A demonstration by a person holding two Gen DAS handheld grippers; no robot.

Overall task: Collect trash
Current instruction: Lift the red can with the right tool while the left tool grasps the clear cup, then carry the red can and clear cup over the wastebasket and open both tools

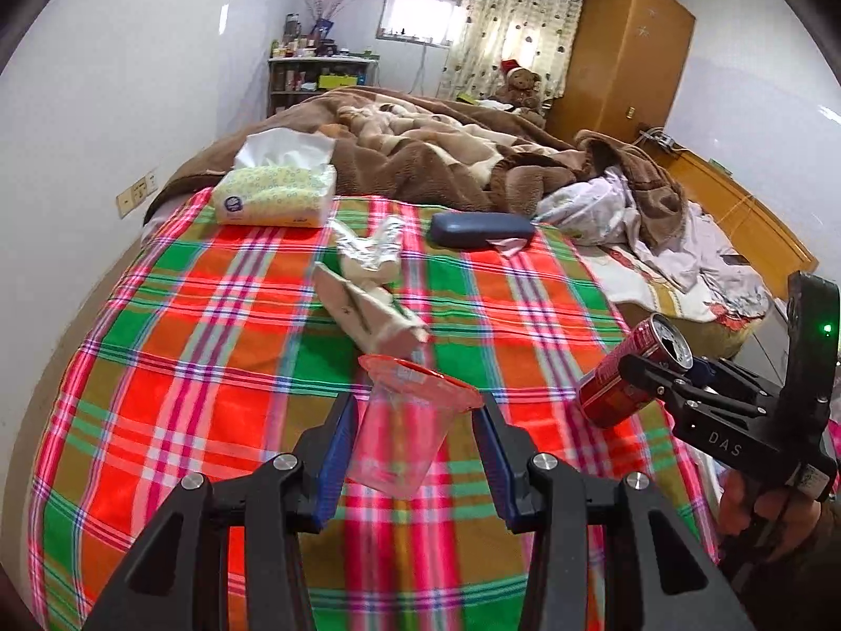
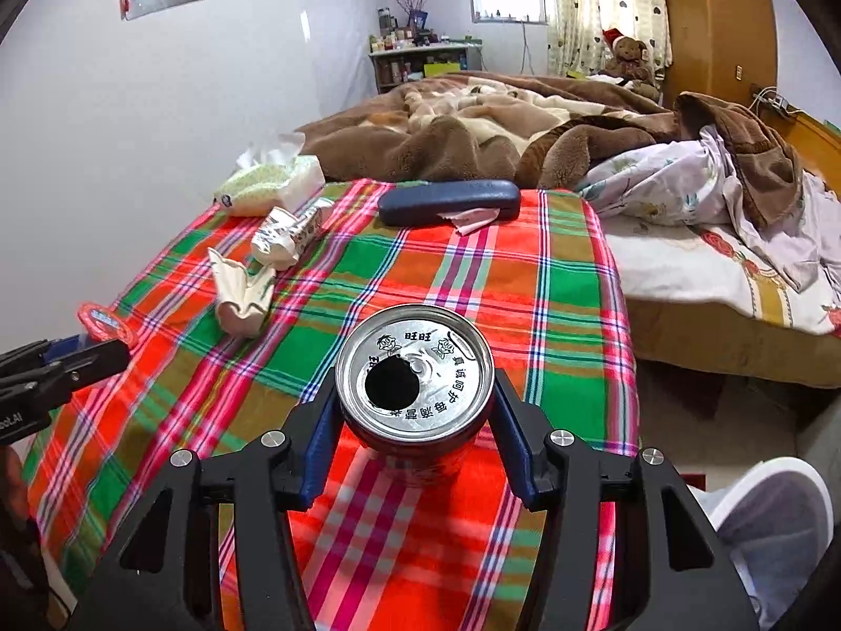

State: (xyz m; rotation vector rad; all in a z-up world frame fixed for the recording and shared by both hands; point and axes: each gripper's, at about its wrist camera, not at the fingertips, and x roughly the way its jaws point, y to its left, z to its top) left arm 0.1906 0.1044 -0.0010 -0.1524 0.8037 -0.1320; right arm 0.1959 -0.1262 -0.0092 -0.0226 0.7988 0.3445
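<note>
Left claw [image 1: 415,436]: clenched on a clear plastic cup [image 1: 404,420] with a red rim, its blue pads pressing the cup's two sides; the cup hangs above the plaid sheet [image 1: 210,368], tilted mouth-away from the camera.

Right claw [image 2: 415,420]: grasping a red drink can [image 2: 415,394] by its sides, opened silver top facing the lens; the can is clear of the plaid sheet. In the left wrist view the same can lies slanted in the right claw at the bed's right edge, with part of a hand [image 1: 757,505] on the handle below.

Beyond the claws, on the plaid sheet: a crushed cream paper carton [image 1: 368,310] just past the cup, and touching it farther on, a crumpled silvery wrapper [image 1: 368,252]. To the right of these lies a dark blue case [image 1: 481,230] with a scrap of pale paper [image 1: 507,246] under its near edge. At the far left corner sits a soft tissue pack [image 1: 276,192].

Background: a rumpled brown blanket [image 1: 420,147], white floral bedding [image 1: 657,242], a teddy bear [image 1: 520,87], a wooden wardrobe [image 1: 625,47].
</note>
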